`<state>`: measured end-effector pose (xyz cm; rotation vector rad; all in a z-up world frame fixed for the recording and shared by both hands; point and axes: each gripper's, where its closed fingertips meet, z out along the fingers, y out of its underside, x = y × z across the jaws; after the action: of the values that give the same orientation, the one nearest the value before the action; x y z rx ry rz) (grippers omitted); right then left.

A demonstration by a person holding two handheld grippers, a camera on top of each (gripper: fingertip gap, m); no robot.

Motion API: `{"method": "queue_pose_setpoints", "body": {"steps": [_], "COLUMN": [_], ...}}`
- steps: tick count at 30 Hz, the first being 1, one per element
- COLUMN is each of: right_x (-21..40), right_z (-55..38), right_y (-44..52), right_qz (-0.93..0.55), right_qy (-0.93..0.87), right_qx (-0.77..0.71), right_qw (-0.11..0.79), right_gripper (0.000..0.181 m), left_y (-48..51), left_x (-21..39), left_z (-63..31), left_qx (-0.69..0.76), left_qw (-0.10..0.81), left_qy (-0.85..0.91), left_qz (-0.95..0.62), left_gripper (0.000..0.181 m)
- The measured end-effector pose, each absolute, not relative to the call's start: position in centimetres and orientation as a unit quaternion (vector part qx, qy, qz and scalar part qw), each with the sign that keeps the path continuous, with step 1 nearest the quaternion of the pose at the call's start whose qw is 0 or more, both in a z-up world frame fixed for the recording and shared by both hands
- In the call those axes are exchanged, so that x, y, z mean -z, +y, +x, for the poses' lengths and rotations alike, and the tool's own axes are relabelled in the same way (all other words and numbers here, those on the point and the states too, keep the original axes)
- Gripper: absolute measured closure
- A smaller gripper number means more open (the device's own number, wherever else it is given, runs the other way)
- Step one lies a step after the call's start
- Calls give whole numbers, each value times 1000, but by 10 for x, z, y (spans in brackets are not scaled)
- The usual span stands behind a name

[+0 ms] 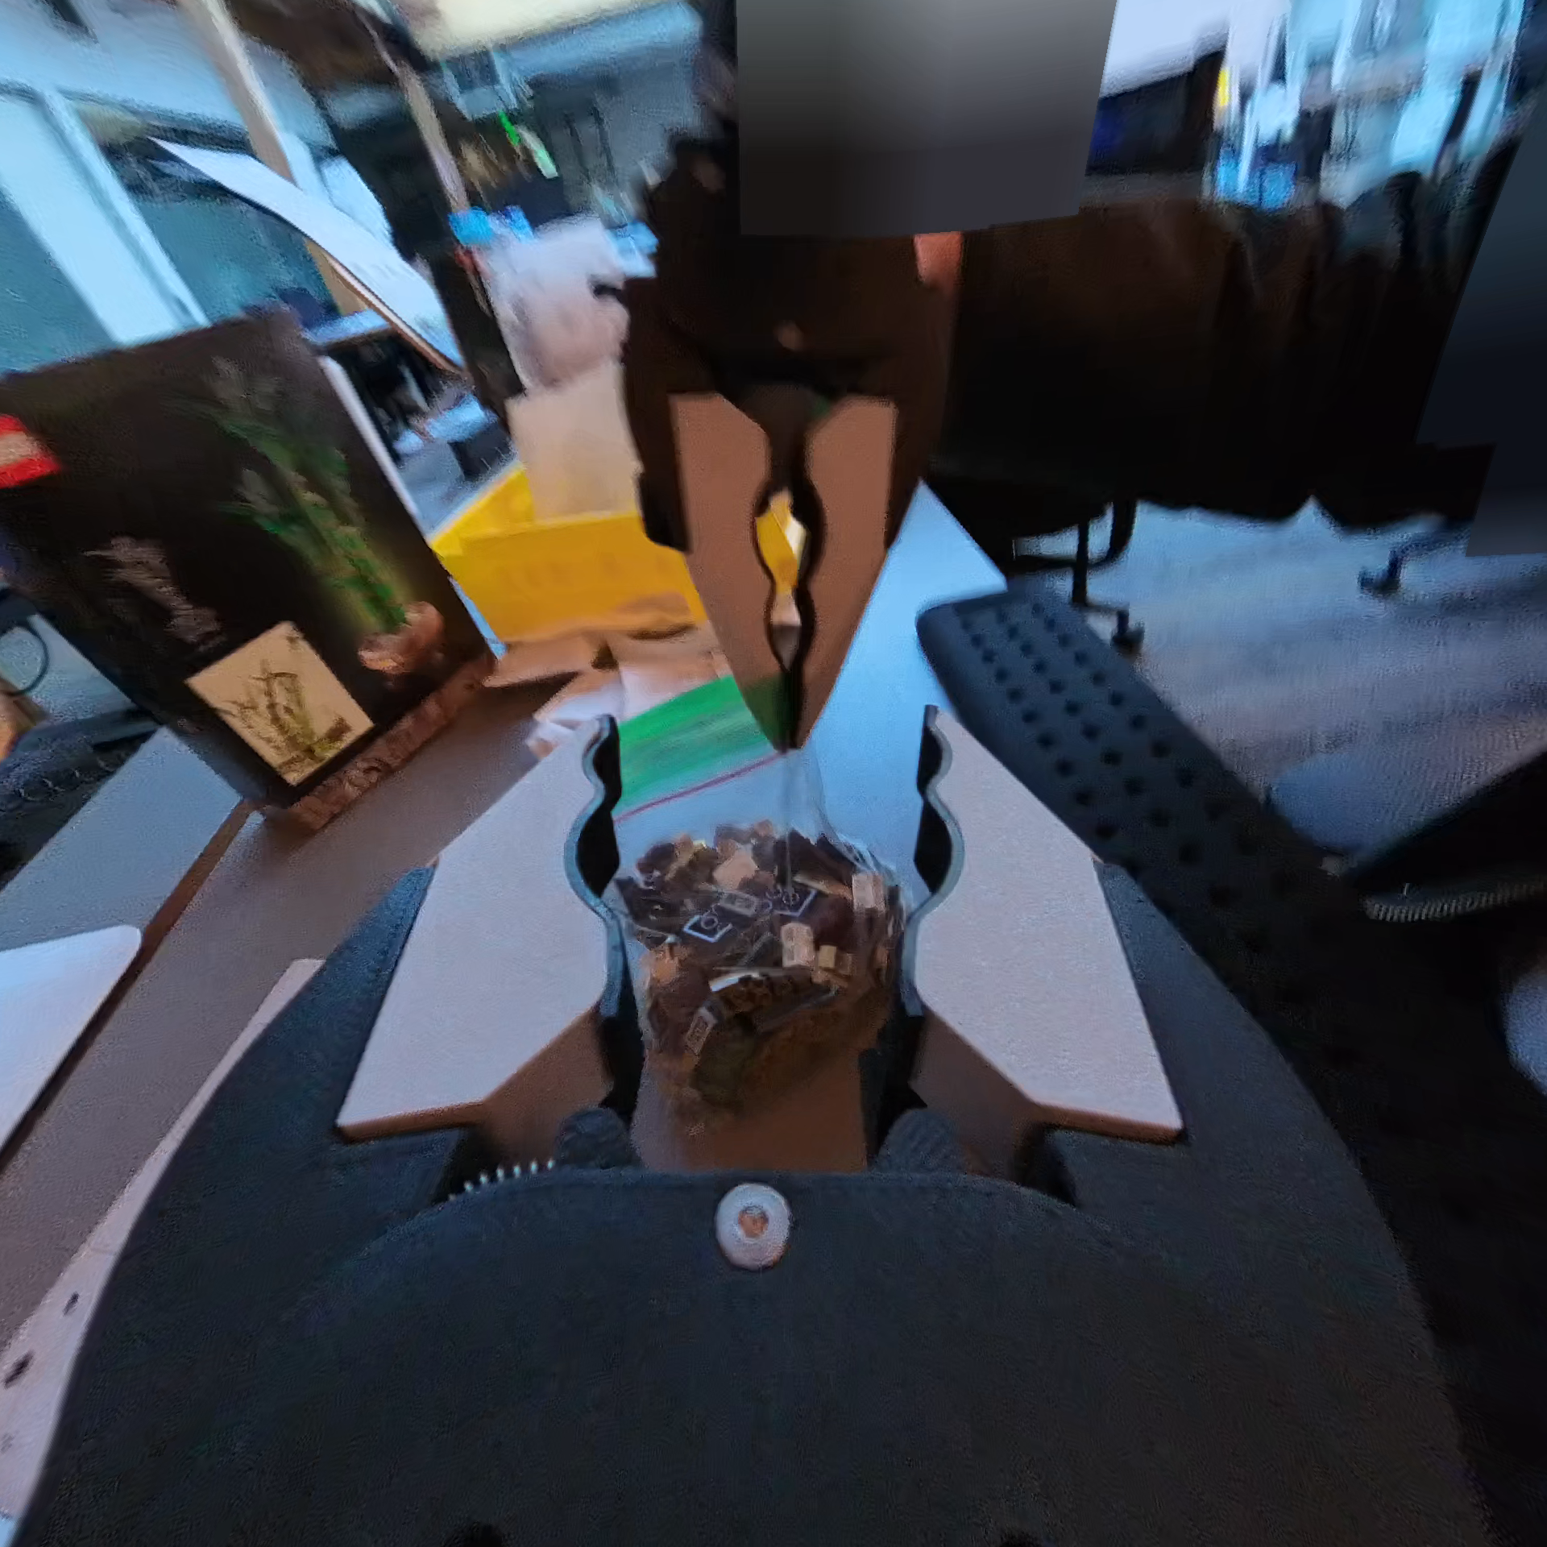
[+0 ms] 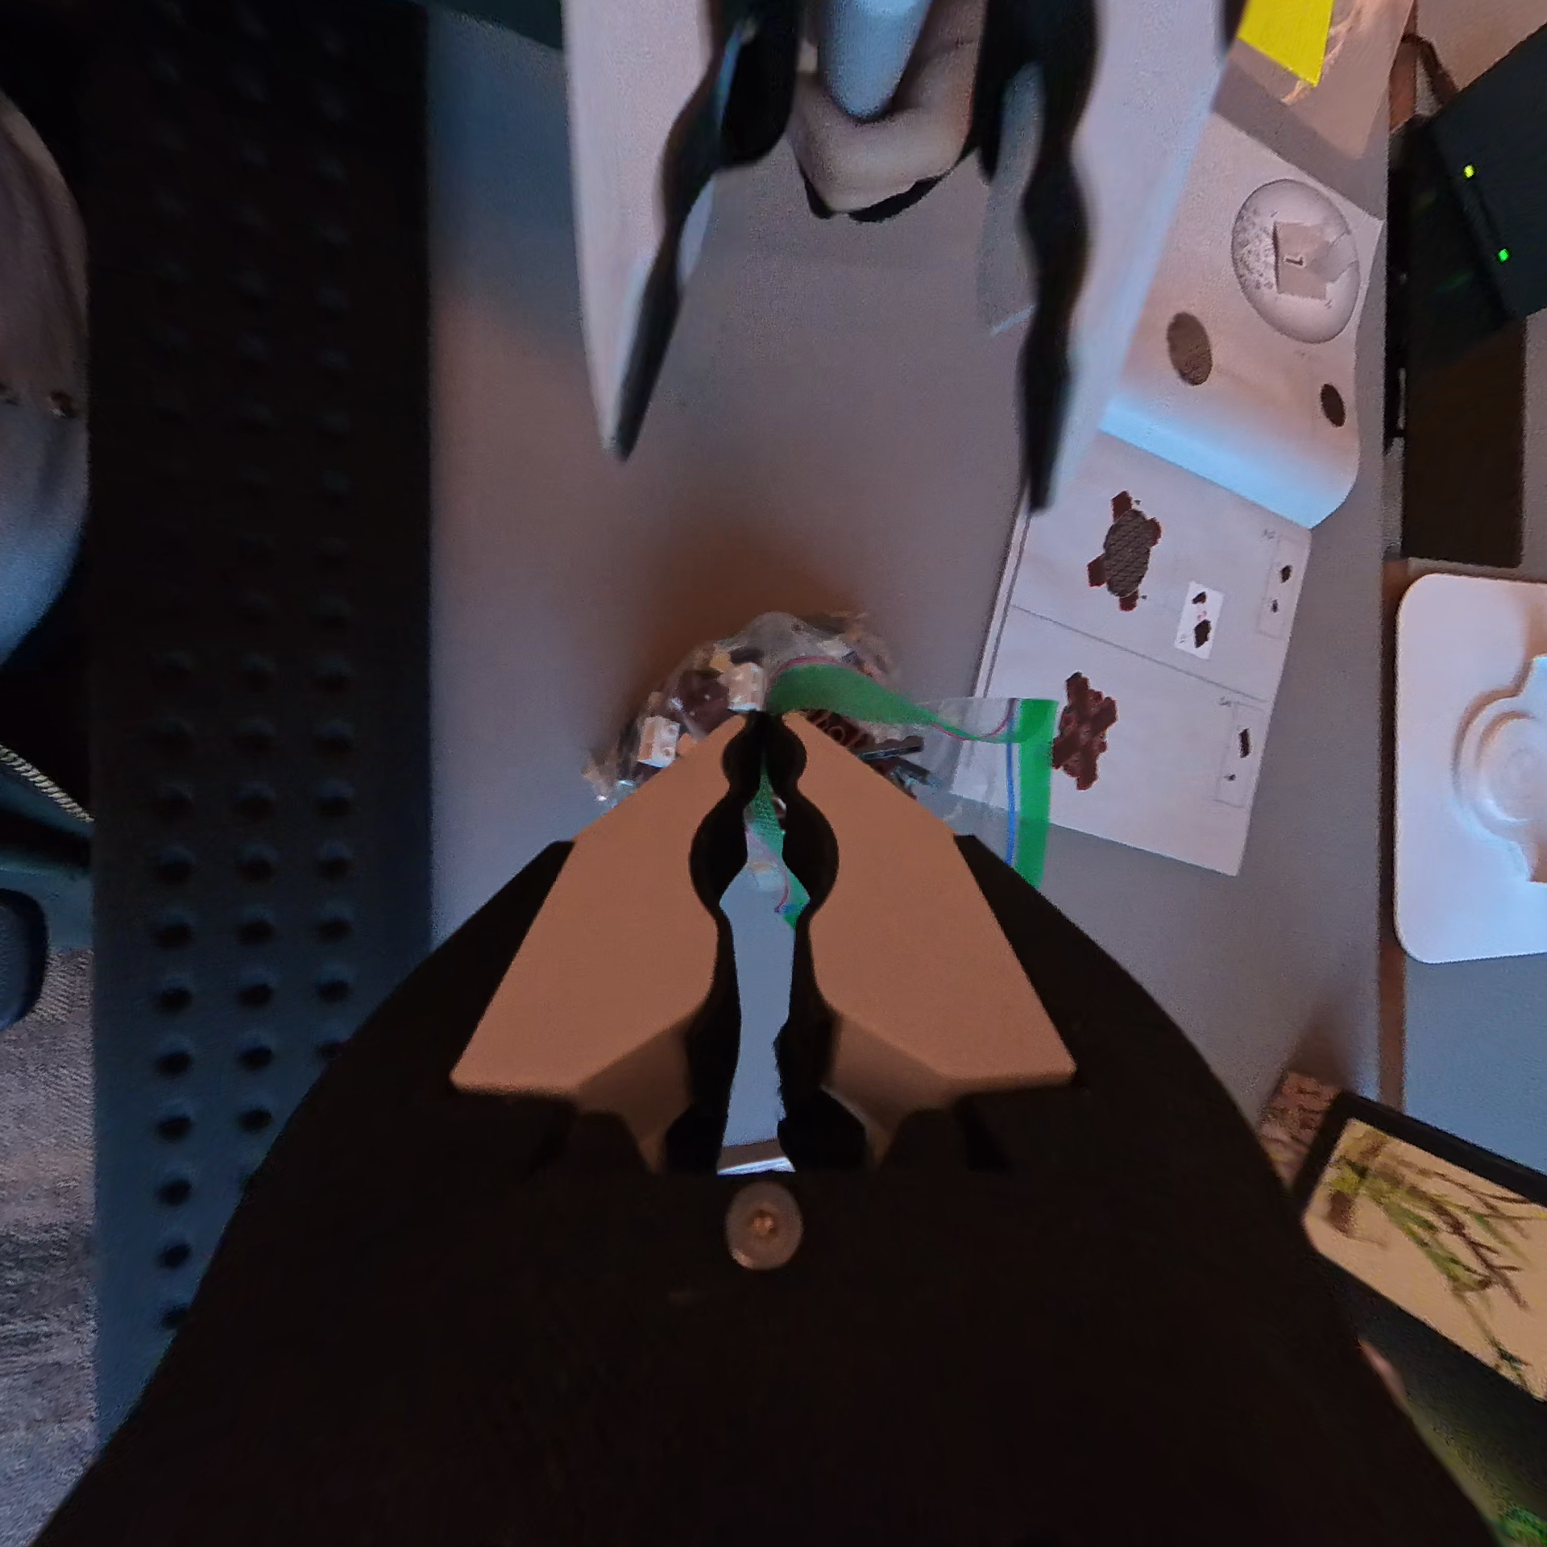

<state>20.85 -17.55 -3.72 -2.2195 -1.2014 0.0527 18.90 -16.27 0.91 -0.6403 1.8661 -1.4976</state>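
Left wrist view: the left tongs (image 1: pixel 766 824) stand spread on either side of a clear zip bag of small brown pieces (image 1: pixel 758 929), which hangs from the right tongs (image 1: pixel 787 737) above, over the table (image 1: pixel 871 695) beside a dark plant-printed box (image 1: pixel 226 536). Right wrist view: the right tongs (image 2: pixel 760 727) are pressed together on the bag's green zip strip (image 2: pixel 829 691); the bag (image 2: pixel 711 703) hangs over the grey table (image 2: pixel 837 519), near an open instruction booklet (image 2: pixel 1155 670), with the left tongs (image 2: pixel 829 469) spread beyond it.

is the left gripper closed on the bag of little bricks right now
No, the left gripper stands open with the bag of bricks between its fingers, while the right gripper pinches the bag's top.
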Motion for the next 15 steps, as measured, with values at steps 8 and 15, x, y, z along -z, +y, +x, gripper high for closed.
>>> {"method": "queue_pose_setpoints", "body": {"steps": [8,15], "right_x": [30,83], "right_z": [237,369], "right_y": [-210,-297], "right_qz": [-882,-898], "right_qy": [-348,136], "right_qx": [-20,-38], "right_qw": [317,417], "right_gripper": [165,159], "left_y": [-200,-190], "left_x": [55,59], "left_z": [225,225], "left_qx": [413,447], "left_qw": [319,325], "left_qy": [833,809], "left_qz": [-181,-203], "left_gripper": [161,181]}}
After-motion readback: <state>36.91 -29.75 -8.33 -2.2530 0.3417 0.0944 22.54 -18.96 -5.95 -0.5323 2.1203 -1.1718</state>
